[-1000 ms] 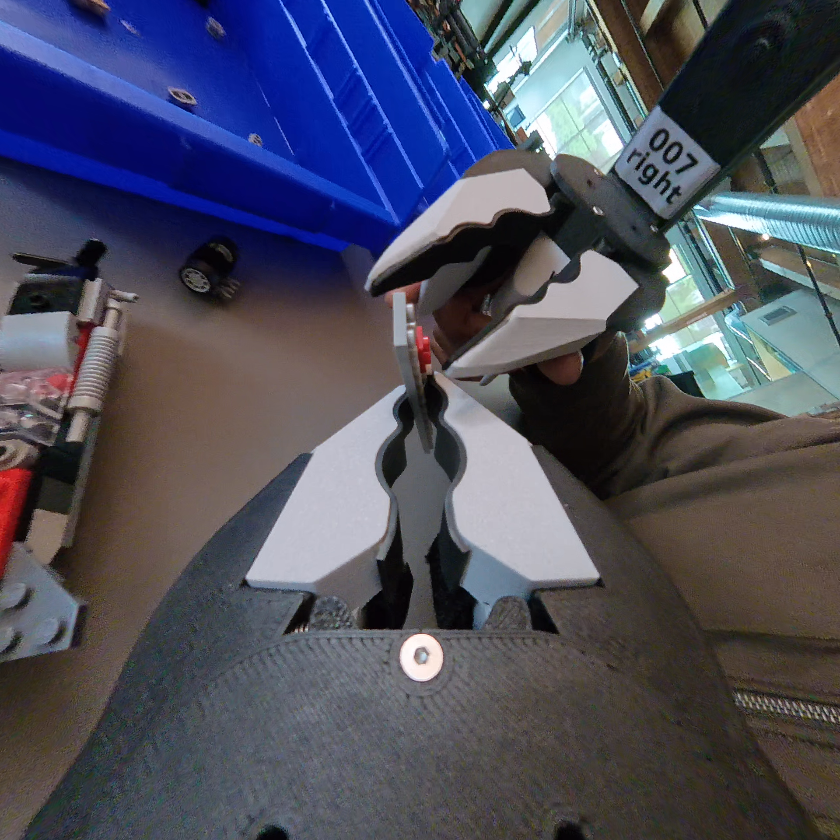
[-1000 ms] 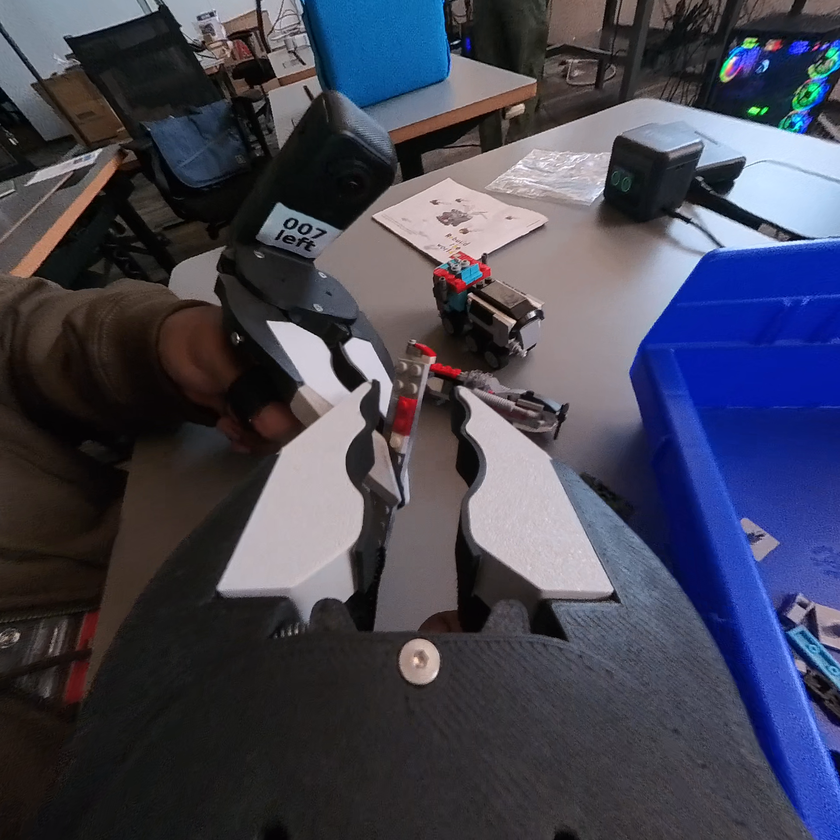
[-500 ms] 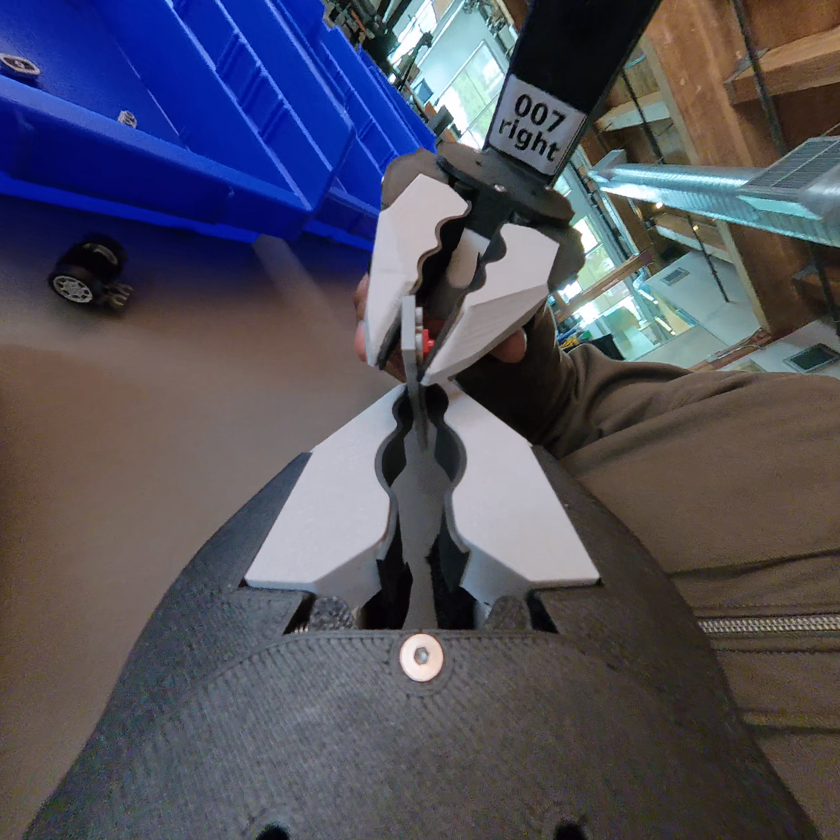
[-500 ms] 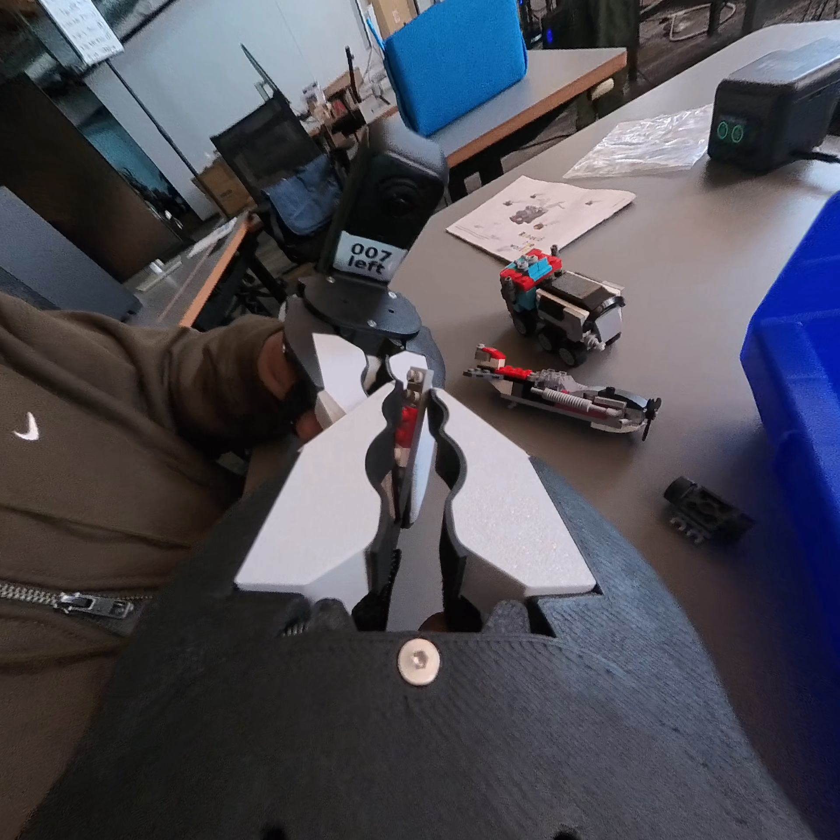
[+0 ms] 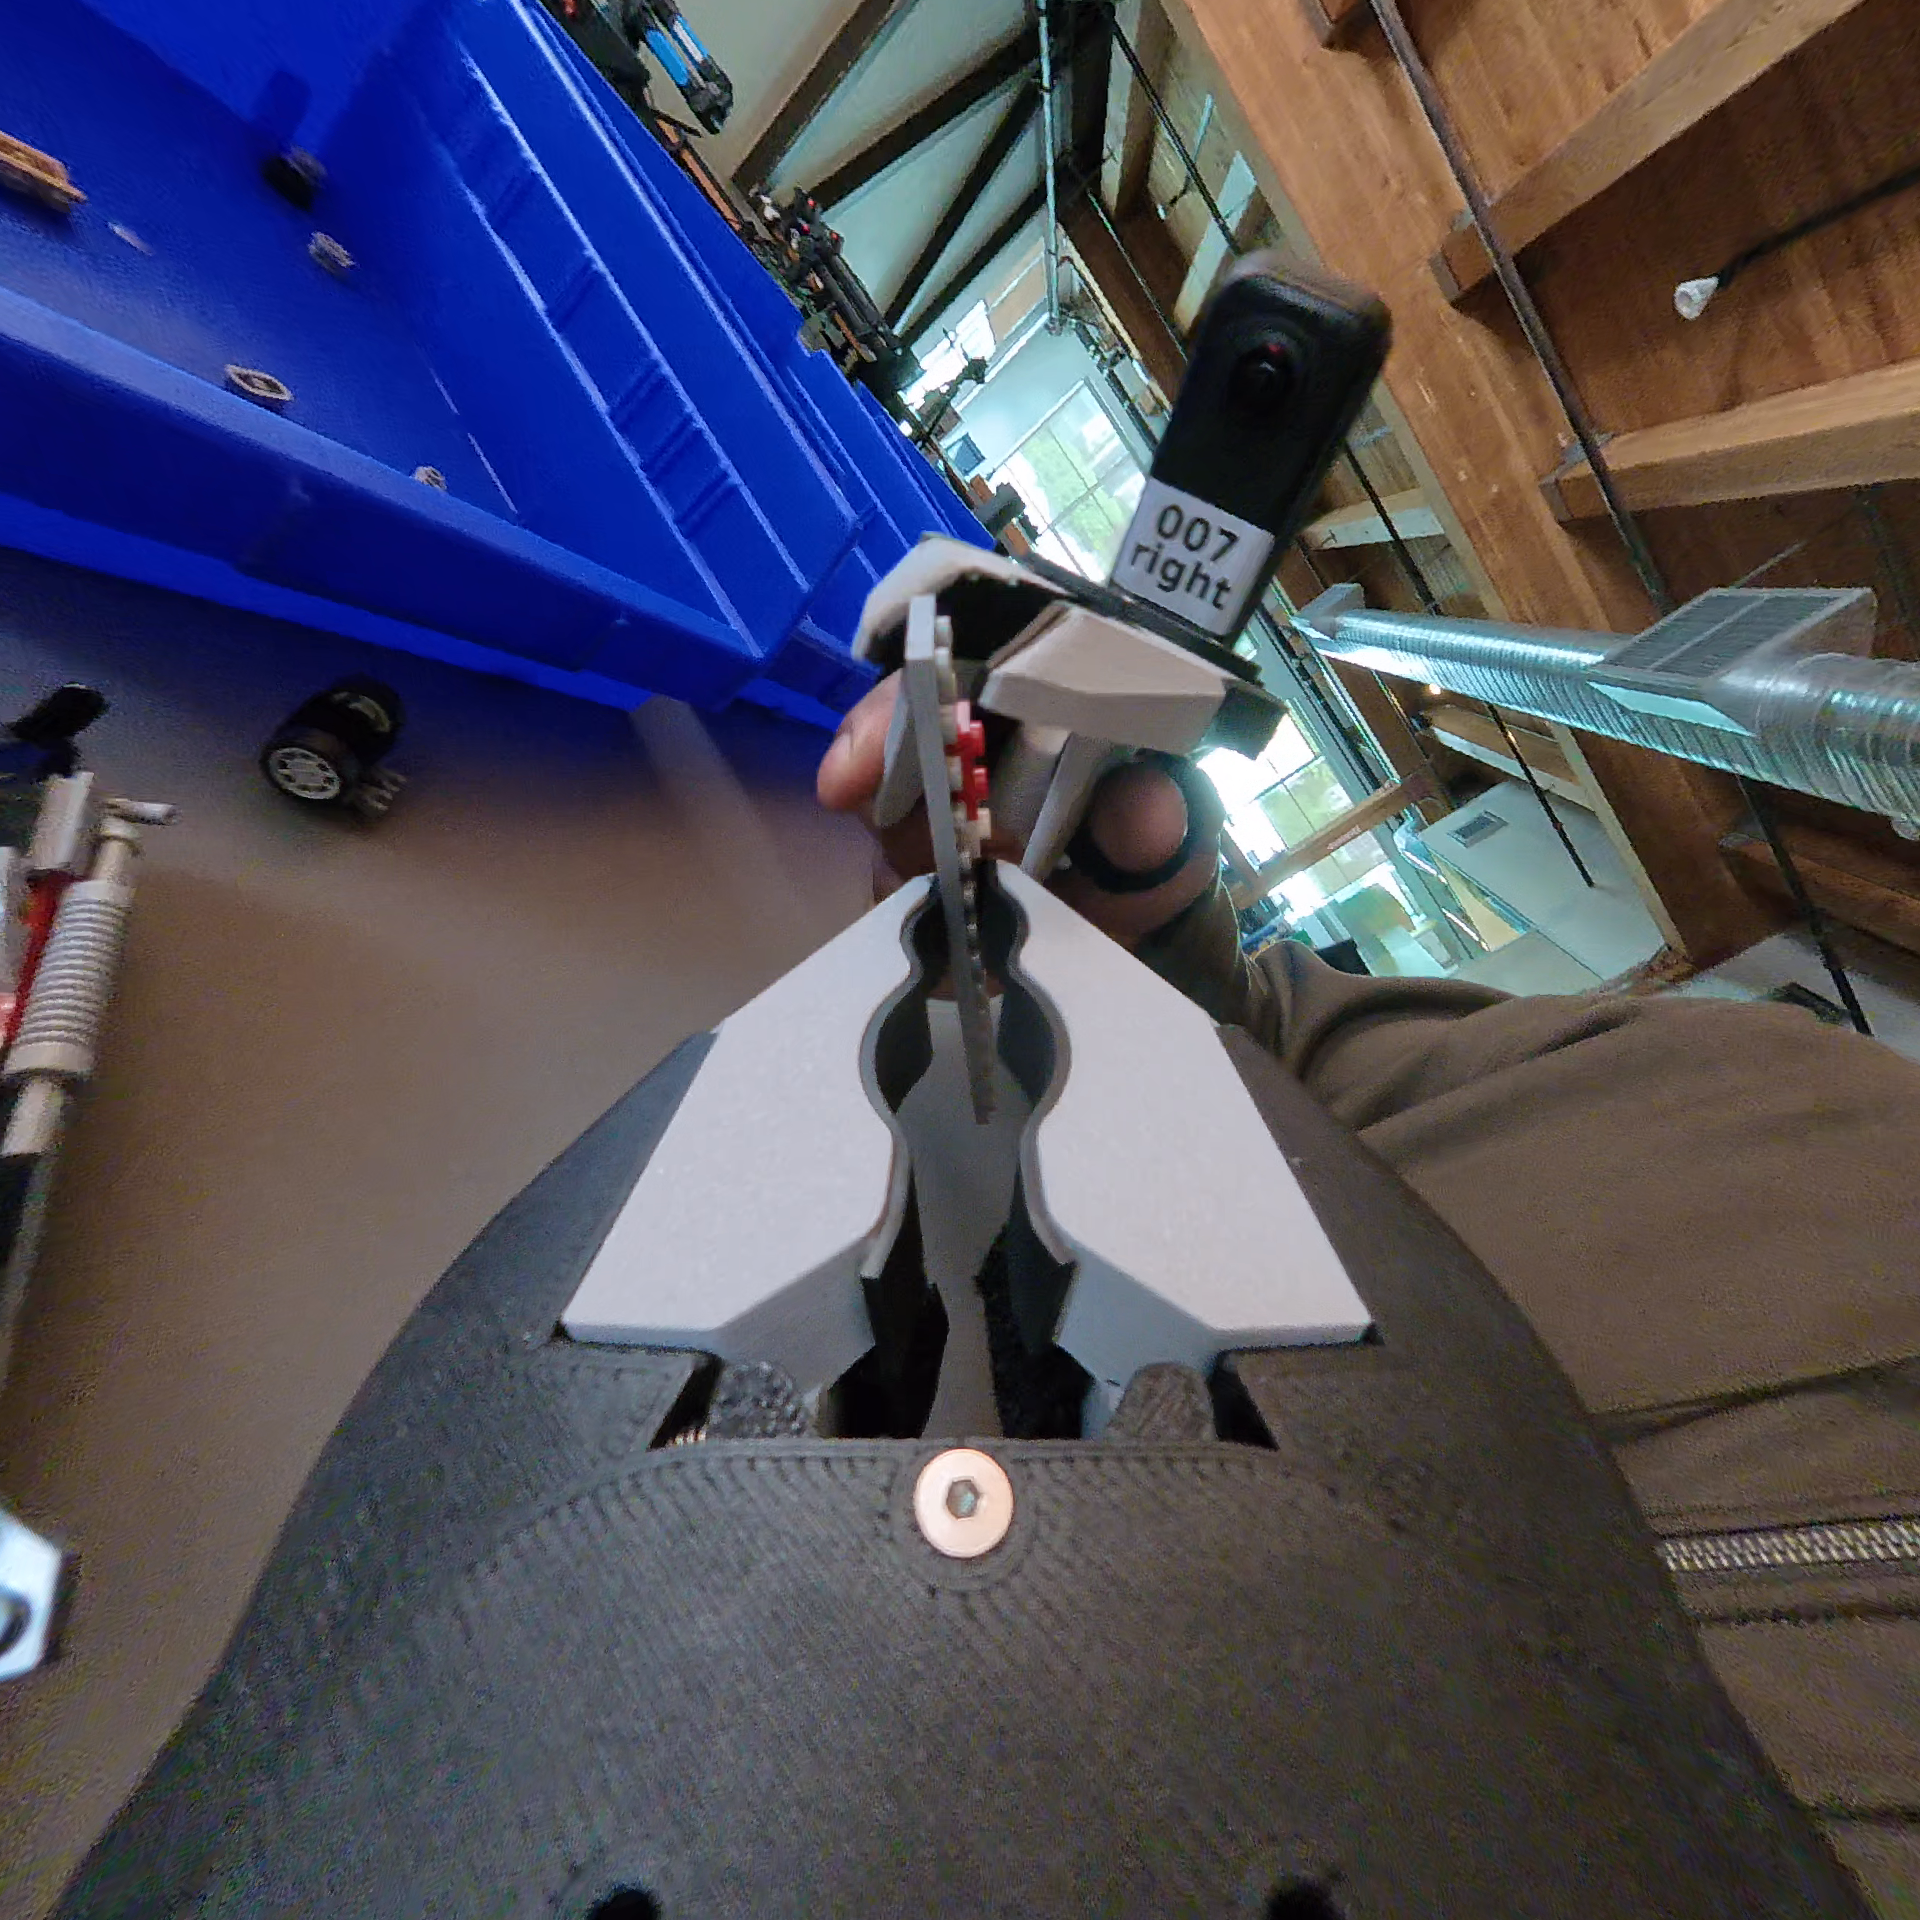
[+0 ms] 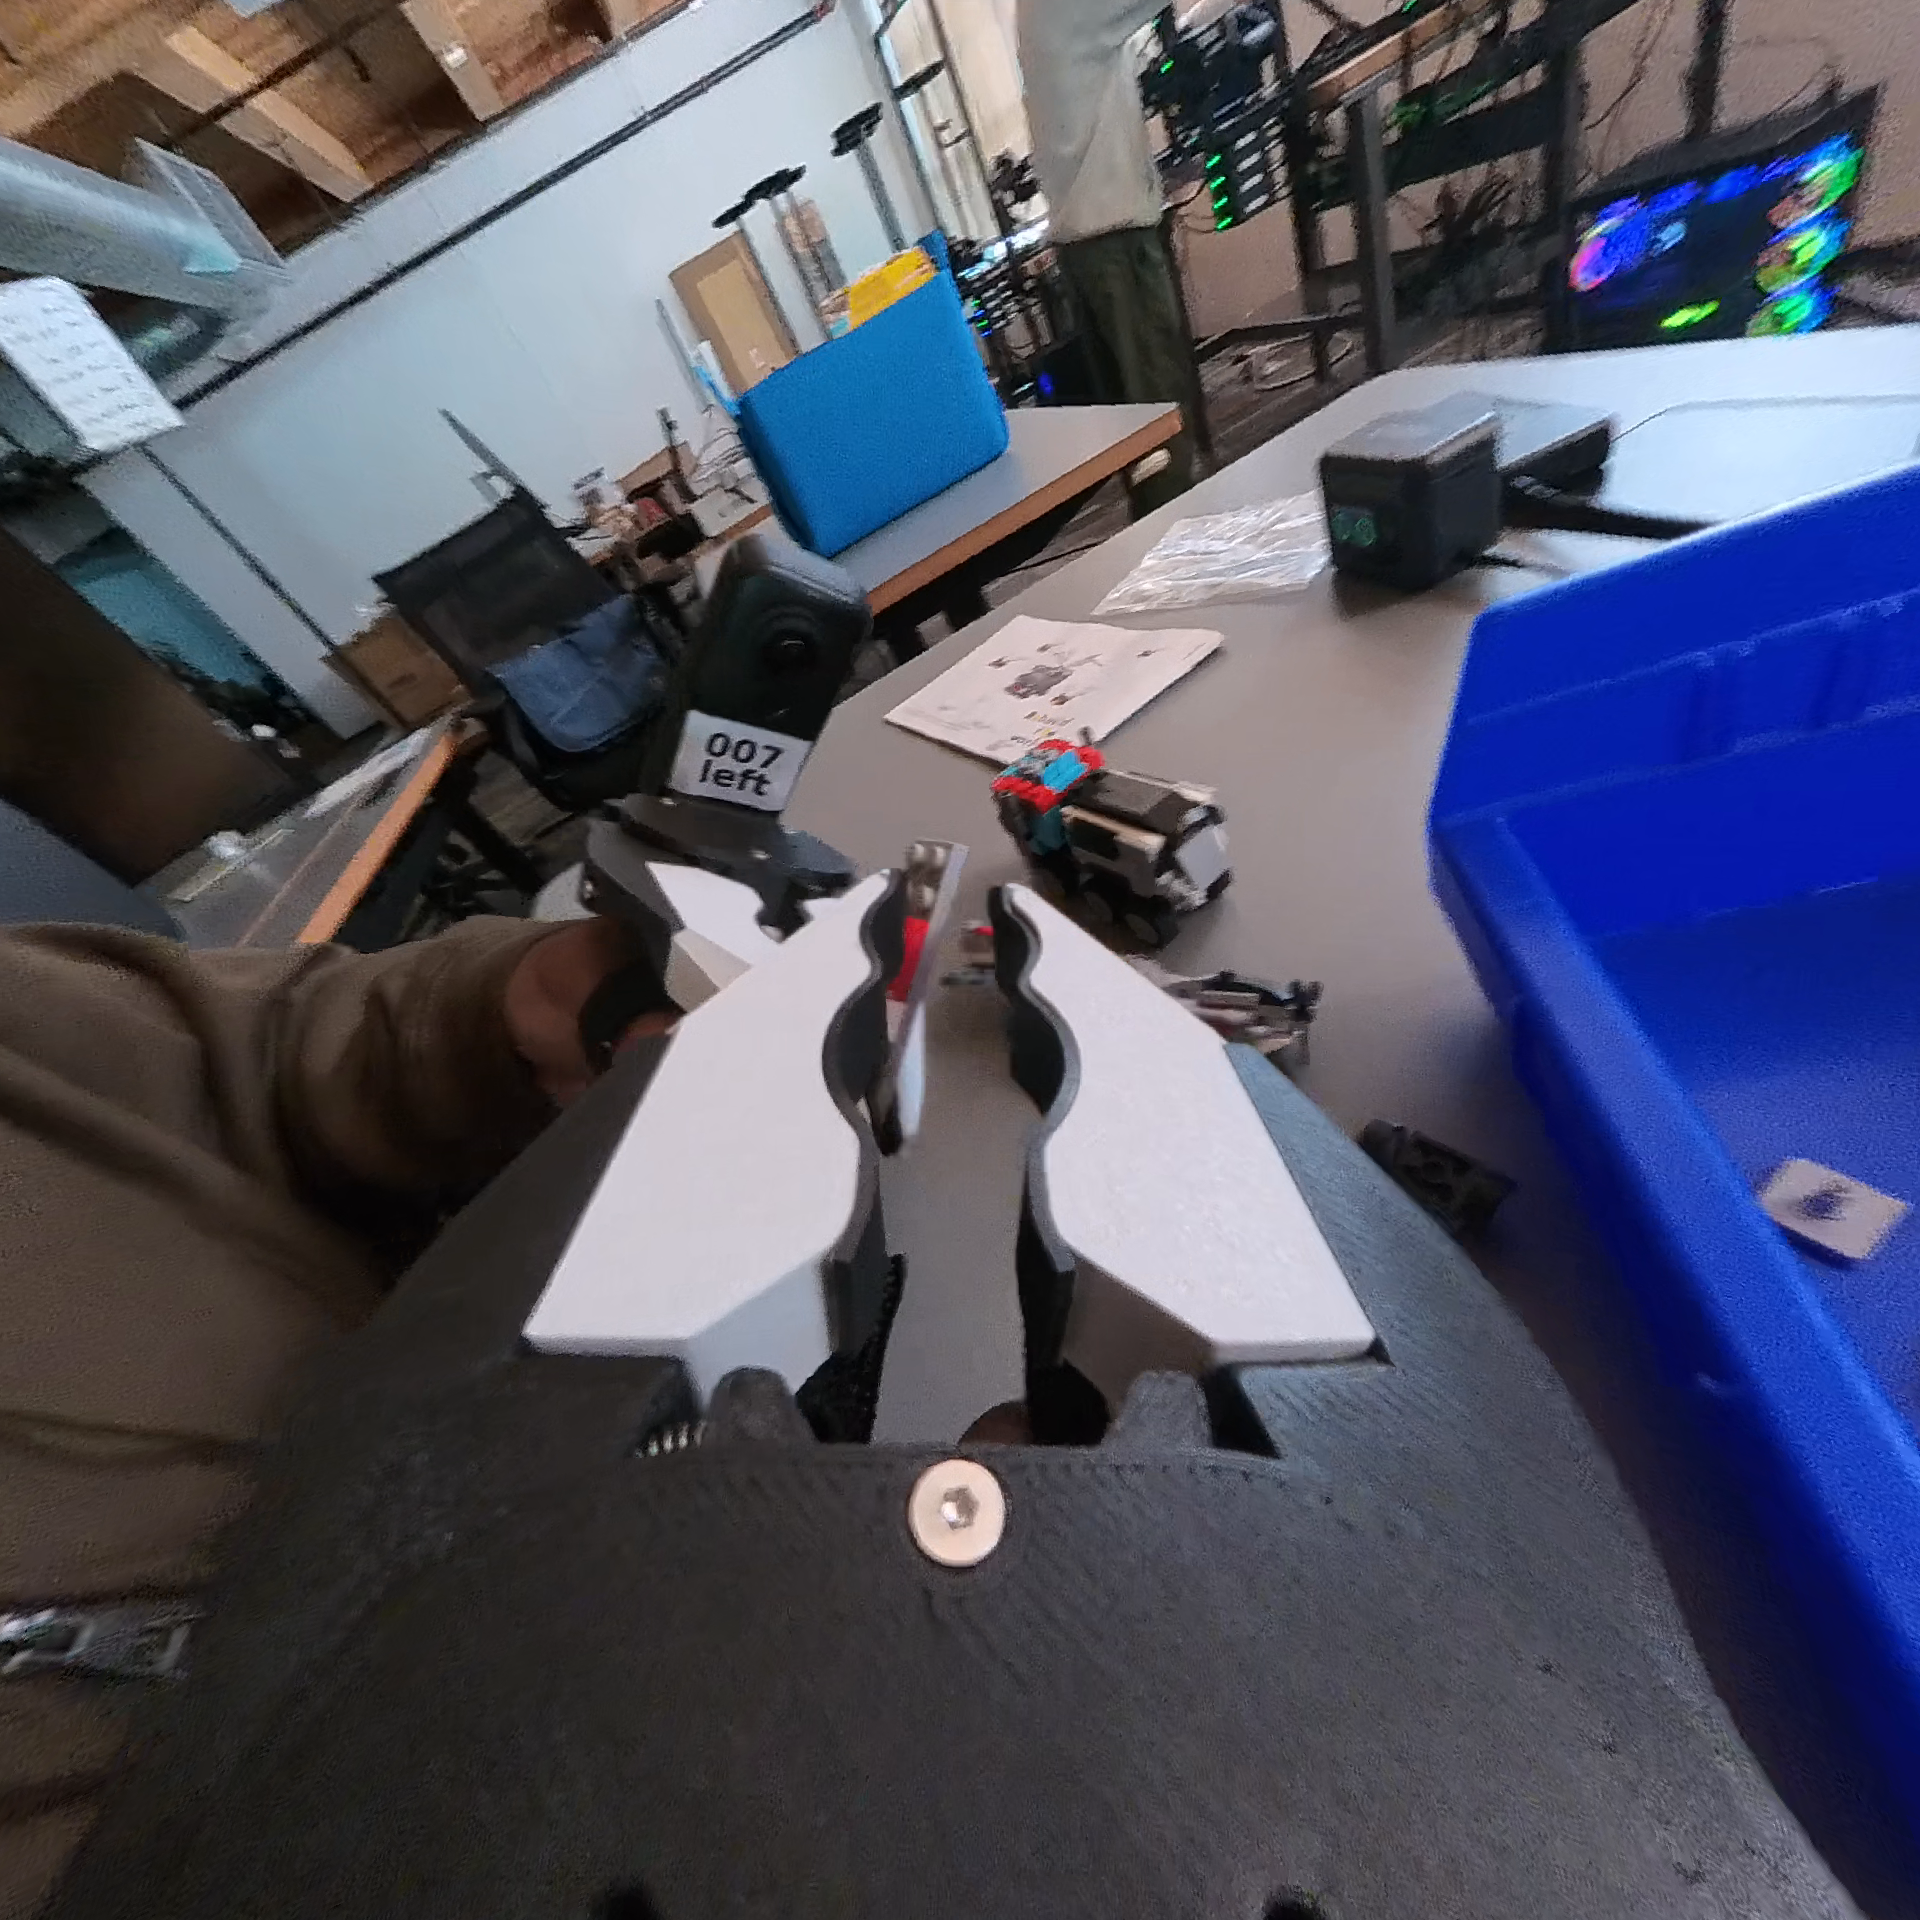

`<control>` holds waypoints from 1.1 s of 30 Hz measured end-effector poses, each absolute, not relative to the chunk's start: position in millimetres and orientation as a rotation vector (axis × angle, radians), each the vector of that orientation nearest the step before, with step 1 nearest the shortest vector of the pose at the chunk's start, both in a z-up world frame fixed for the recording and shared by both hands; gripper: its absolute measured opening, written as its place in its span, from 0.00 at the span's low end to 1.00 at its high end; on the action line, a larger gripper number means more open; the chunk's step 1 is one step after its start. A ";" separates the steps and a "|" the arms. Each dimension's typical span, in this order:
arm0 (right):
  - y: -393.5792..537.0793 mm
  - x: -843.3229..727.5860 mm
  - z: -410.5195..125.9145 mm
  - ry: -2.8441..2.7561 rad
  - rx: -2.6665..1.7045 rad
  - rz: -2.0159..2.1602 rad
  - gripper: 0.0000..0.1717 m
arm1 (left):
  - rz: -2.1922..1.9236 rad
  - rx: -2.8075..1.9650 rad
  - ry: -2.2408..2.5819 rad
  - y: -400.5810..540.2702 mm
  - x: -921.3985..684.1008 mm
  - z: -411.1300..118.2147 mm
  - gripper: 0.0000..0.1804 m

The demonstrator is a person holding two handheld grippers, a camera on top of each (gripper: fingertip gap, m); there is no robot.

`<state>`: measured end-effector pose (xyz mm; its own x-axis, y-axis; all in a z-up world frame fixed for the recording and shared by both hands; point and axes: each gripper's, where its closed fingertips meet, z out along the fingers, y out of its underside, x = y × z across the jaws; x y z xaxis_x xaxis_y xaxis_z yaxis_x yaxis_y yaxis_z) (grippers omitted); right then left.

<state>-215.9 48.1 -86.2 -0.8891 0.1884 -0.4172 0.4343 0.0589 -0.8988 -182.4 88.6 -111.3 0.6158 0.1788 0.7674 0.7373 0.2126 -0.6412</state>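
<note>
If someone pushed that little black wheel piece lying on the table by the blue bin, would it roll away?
Probably a bit. The wheel piece has round tyres, so a push along the table would likely set it rolling toward the blue bin. It looks small and plastic, so probably light. Pushed sideways, it may just skid.

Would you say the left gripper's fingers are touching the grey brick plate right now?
Touching. In the left wrist view the left gripper has both fingertips closed against the grey plate, which stands edge-on between them with no gap visible.

Thin grey studded plate (image 5: 940,821) with red bricks, edge-on, pinched between left tongs (image 5: 961,894)
</note>
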 end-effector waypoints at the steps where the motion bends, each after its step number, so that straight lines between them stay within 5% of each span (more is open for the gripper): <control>1: 52.0 -221.2 -84.8 2.178 0.650 -1.965 0.12 | -0.461 -1.322 -0.884 86.0 -185.1 -111.6 0.03; 26: 74.5 -226.3 -125.8 2.566 0.543 -1.810 0.13 | -0.498 -1.450 -0.983 86.7 -180.9 -146.3 0.03; 33: 65.4 -197.8 -121.8 2.161 0.550 -1.667 0.20 | -0.569 -1.565 -0.829 104.7 -153.4 -144.9 0.03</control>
